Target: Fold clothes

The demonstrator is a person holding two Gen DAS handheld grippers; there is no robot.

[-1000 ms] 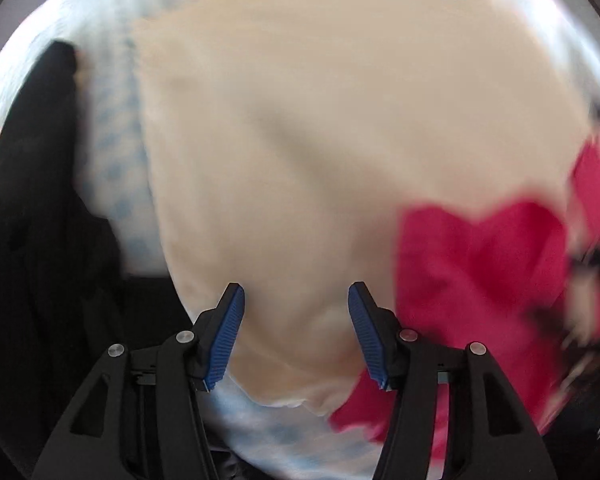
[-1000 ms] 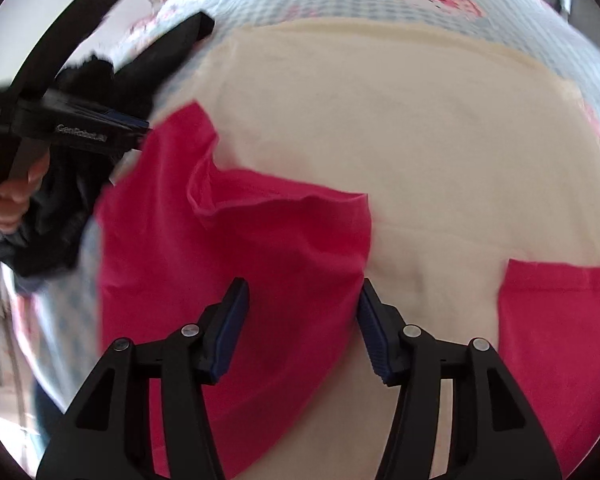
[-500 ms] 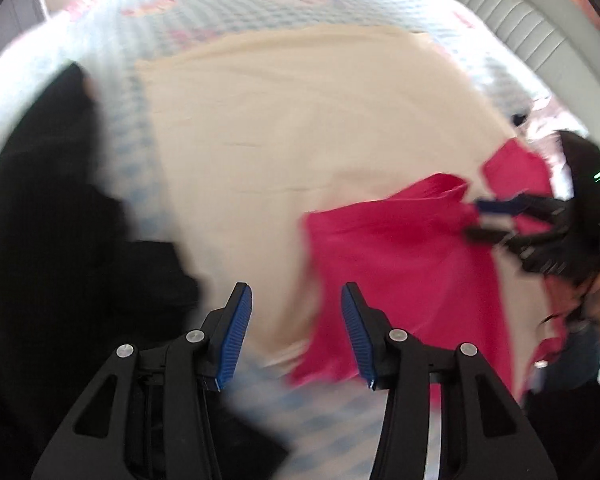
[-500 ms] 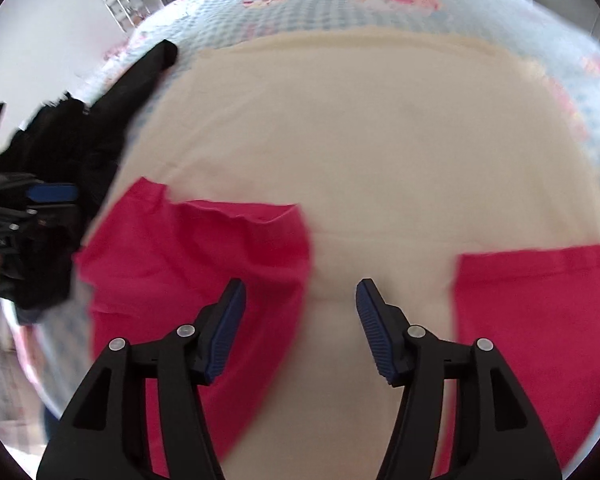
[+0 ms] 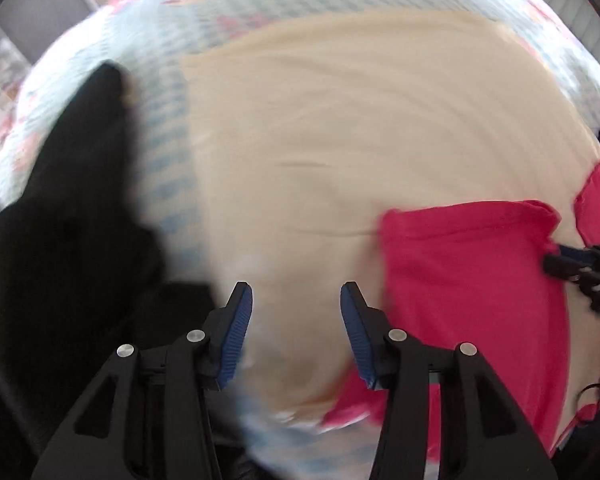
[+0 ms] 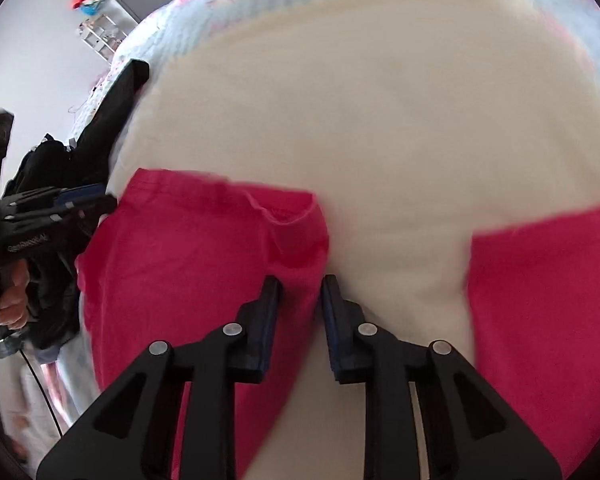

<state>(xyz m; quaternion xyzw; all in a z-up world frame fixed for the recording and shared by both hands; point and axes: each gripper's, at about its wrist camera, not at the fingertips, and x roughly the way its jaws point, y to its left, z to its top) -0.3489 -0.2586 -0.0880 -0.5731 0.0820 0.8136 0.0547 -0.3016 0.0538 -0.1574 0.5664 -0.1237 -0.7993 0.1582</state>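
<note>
A pink garment [image 6: 188, 264] lies on a cream cloth [image 6: 380, 120], with a second pink part [image 6: 540, 300] to the right. My right gripper [image 6: 300, 286] has its jaws drawn narrow, pinching the inner edge of the left pink part. In the left wrist view the same pink garment [image 5: 460, 288] lies to the right. My left gripper [image 5: 296, 300] is open over bare cream cloth [image 5: 340, 140], holding nothing. The right gripper [image 5: 560, 262] shows at that pink part's far edge. A hand [image 6: 8, 300] holds the left gripper [image 6: 104, 202] beside the garment's left corner.
The cream cloth covers a bed with a light blue checked spread [image 5: 228, 4]. A pile of black clothes [image 5: 68, 220] lies on the left, also in the right wrist view [image 6: 100, 132]. A white shelf unit [image 6: 100, 40] stands by the far wall.
My right gripper's jaws have narrowed from wide open onto the pink garment's inner edge. My left gripper stays open and has shifted left, off the pink fabric onto cream cloth.
</note>
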